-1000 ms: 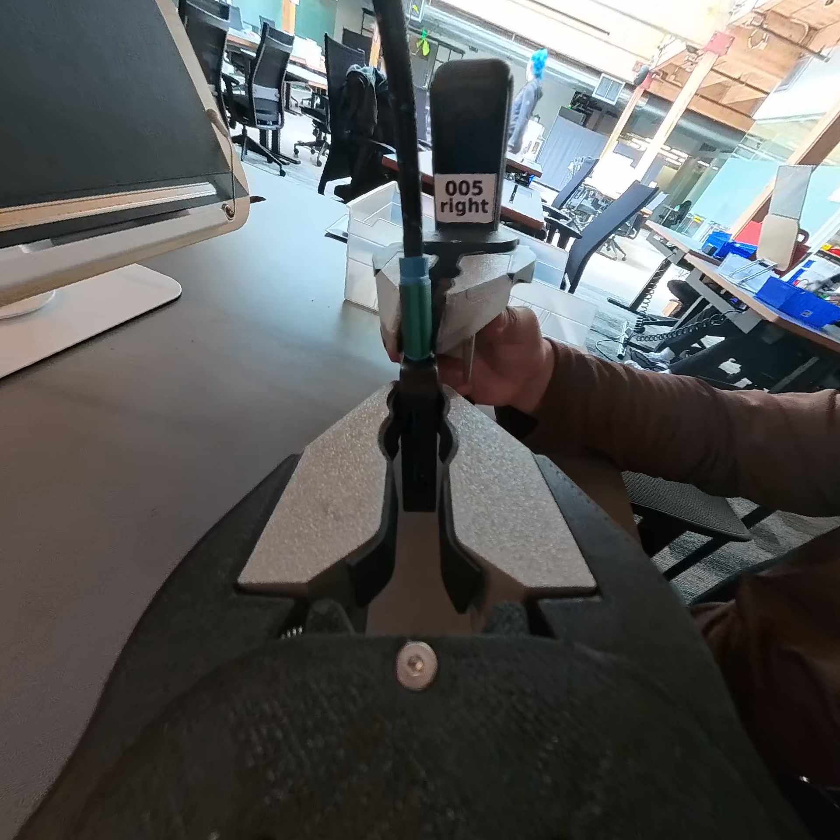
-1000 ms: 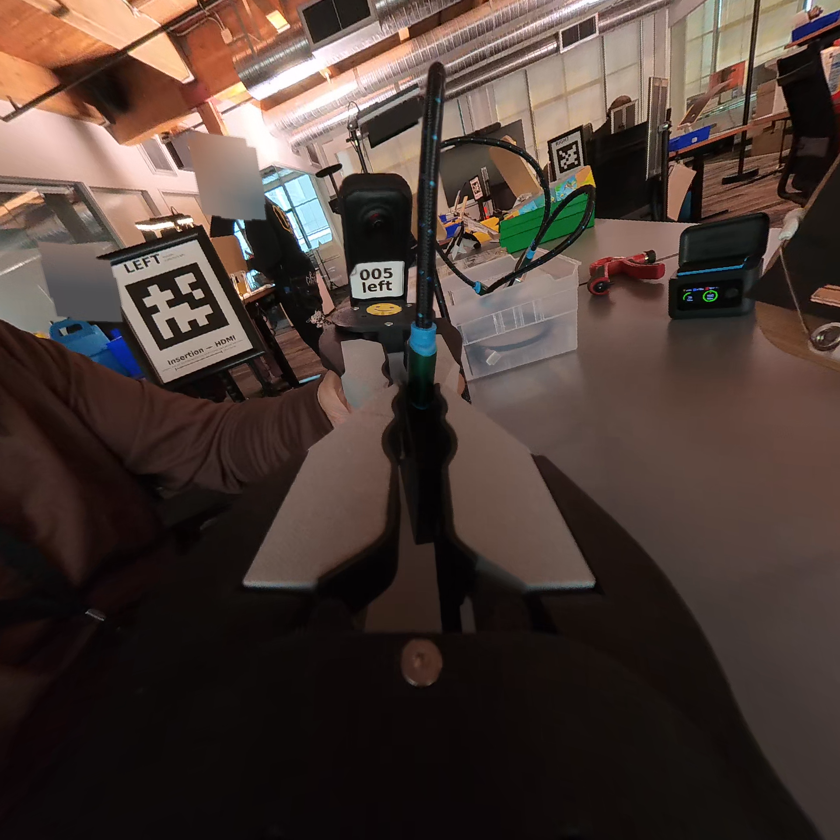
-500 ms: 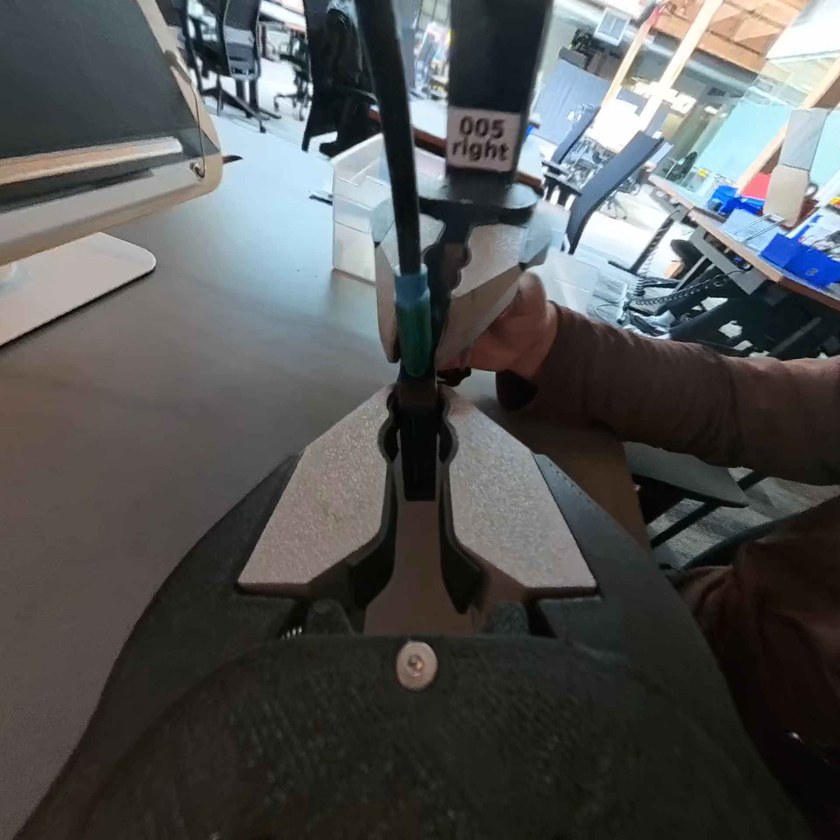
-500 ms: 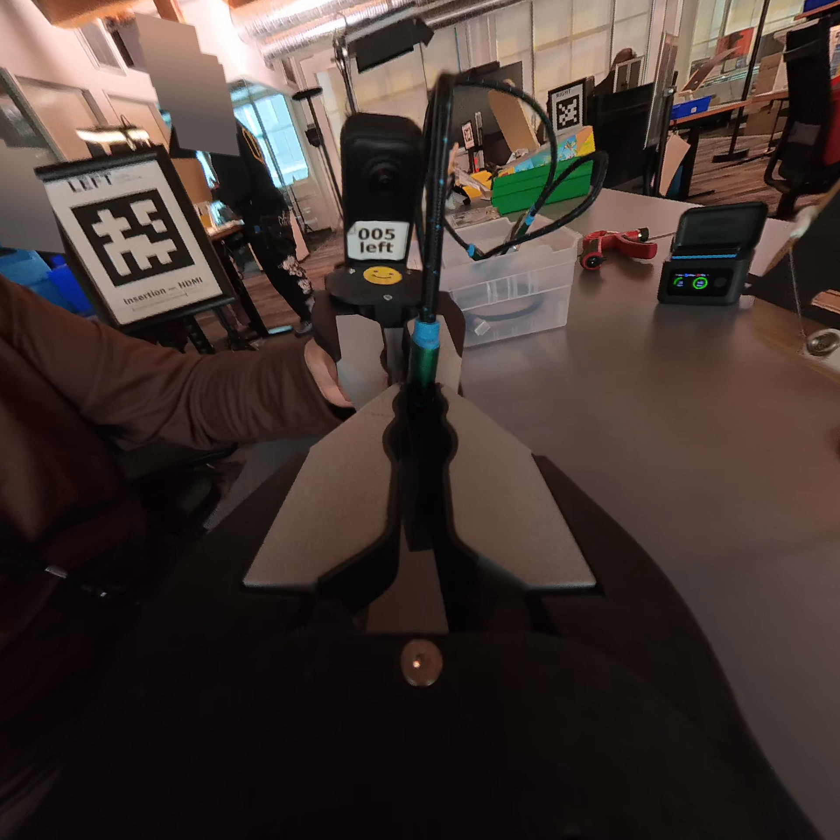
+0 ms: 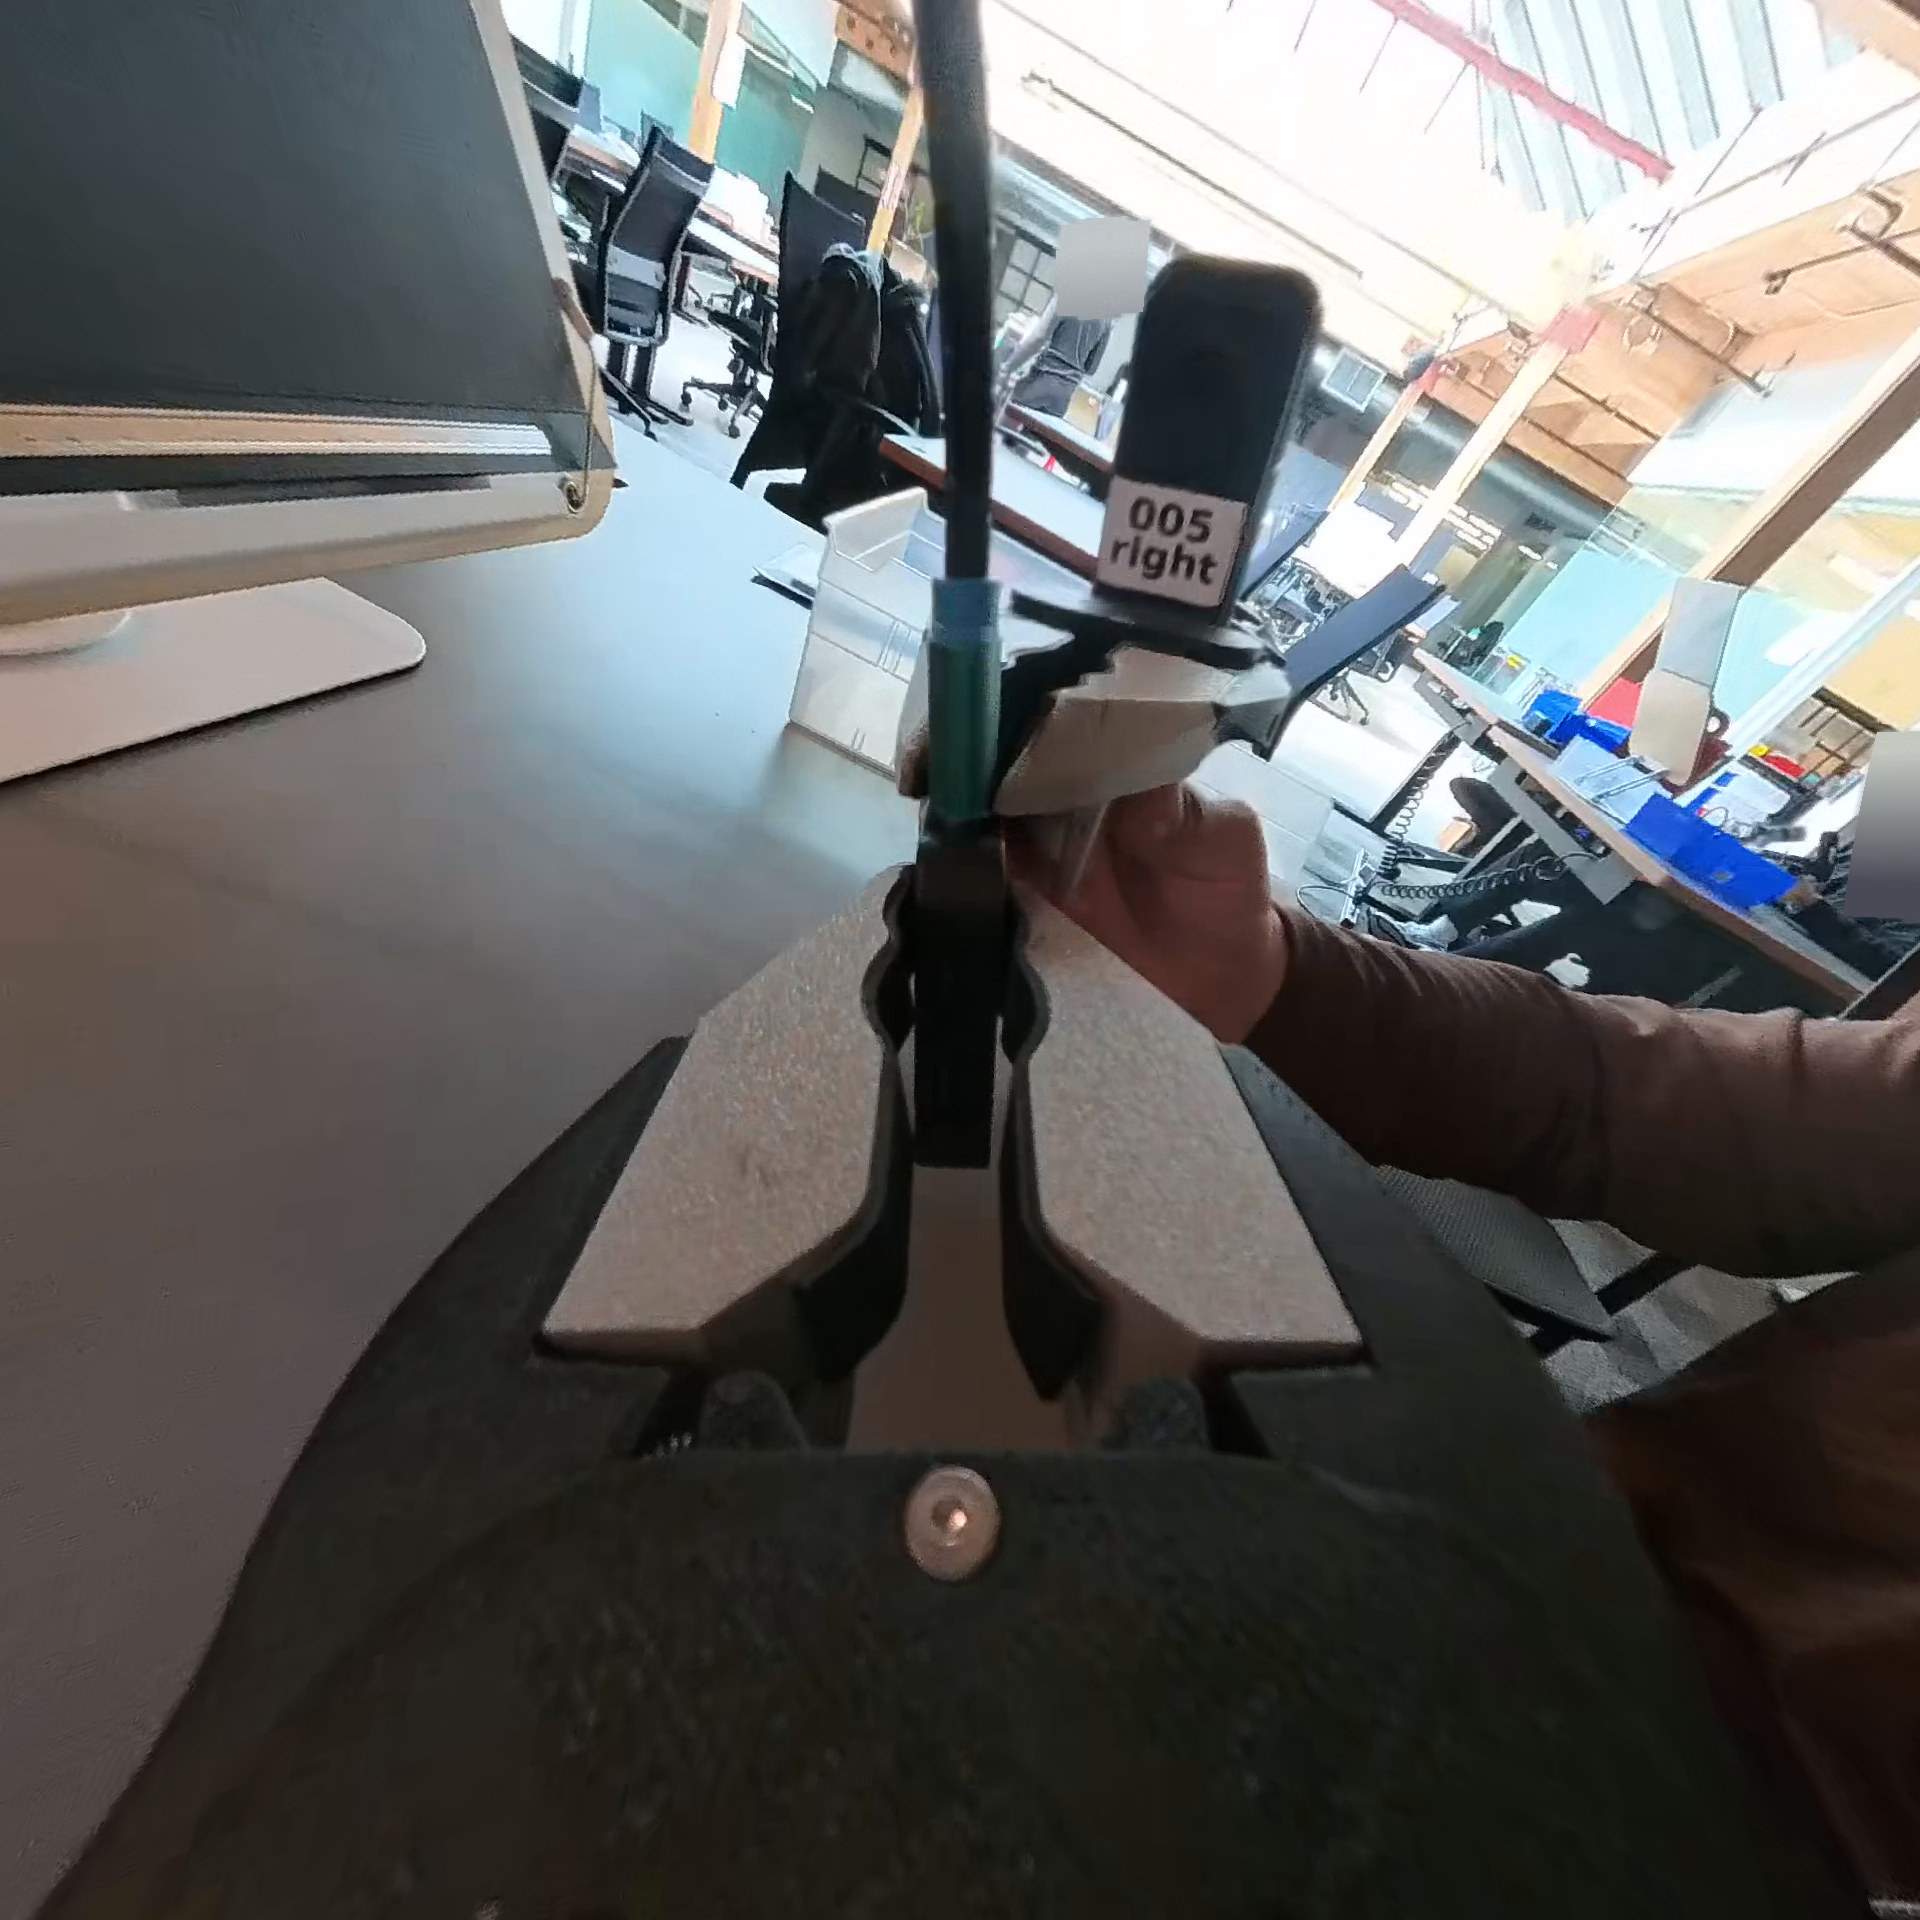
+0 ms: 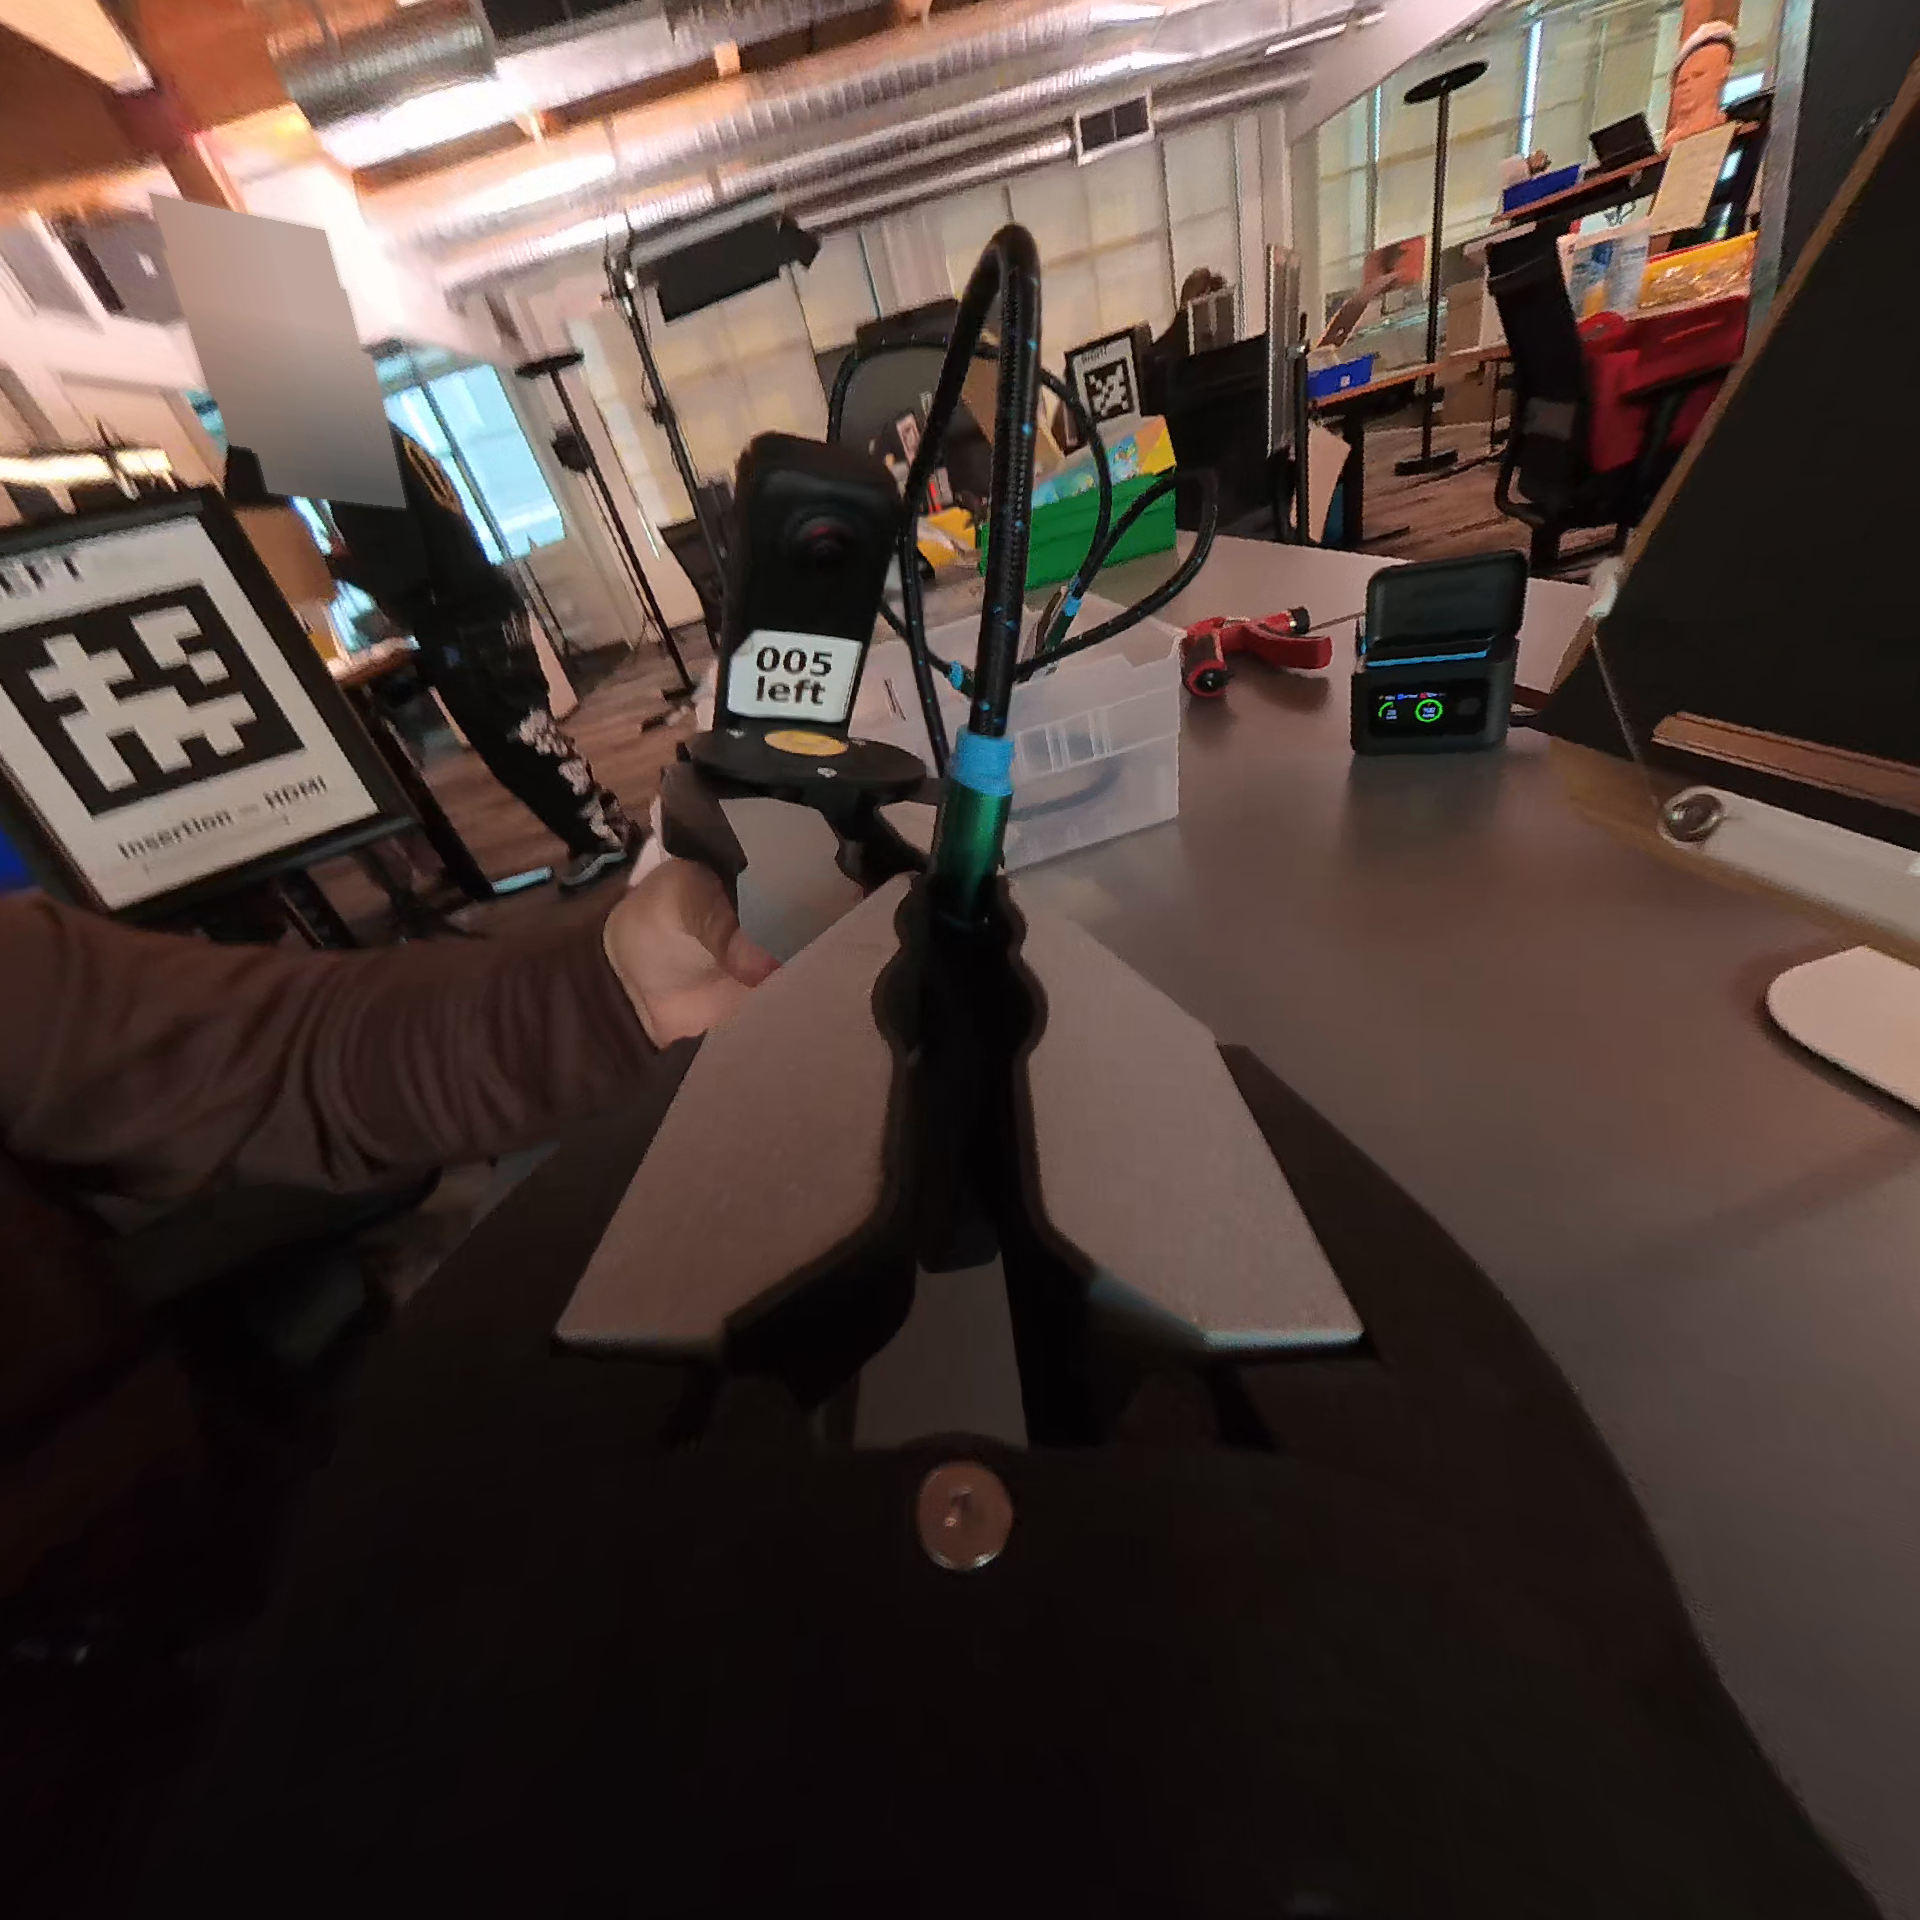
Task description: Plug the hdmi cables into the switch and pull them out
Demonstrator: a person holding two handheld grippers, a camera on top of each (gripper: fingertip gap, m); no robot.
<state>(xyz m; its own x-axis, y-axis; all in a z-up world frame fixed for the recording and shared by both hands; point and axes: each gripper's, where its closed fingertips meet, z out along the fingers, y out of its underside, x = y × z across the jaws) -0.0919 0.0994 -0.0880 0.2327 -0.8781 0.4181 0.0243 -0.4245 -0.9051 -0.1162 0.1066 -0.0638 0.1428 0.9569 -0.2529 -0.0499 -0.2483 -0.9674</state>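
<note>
My left gripper is shut on a black HDMI plug with a green collar and blue tape; its black cable rises out of frame. My right gripper is shut on a like black plug with a green collar; its braided cable arches over toward a clear box. The two grippers face each other closely above the desk edge. The right gripper shows in the left wrist view, the left gripper in the right wrist view. No switch is visible as such.
A dark desk carries a monitor and a clear plastic box holding cable loops. A red tool and a small black device with a lit screen lie farther back. A marker sign and a standing person are at the left. The tips of both grippers are at nearly the same place.
Both grippers stay shut on their plugs. The two have swung and tilted relative to each other; each now shows off-centre and tilted in the other's view.
</note>
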